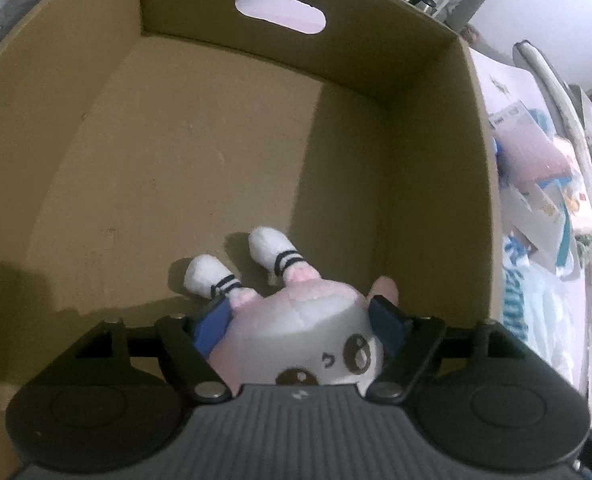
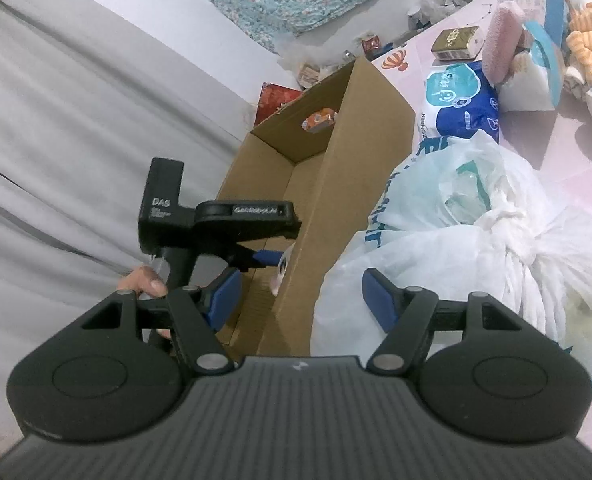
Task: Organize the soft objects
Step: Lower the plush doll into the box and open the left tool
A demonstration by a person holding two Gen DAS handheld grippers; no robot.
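Cardboard box (image 1: 224,128) with oval handle hole, fuzzy pink-white plush (image 1: 296,332) low inside it near its right wall, pinched by left gripper (image 1: 300,316), right gripper (image 2: 300,300) spread, empty, beside box against crinkly plastic bag (image 2: 448,216).

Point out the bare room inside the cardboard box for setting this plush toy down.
Nearly the whole floor of the cardboard box is bare, from the wall with the handle slot to the plush toy in the left gripper. Outside, beside the plastic bag and tissue pack, the table is crowded.
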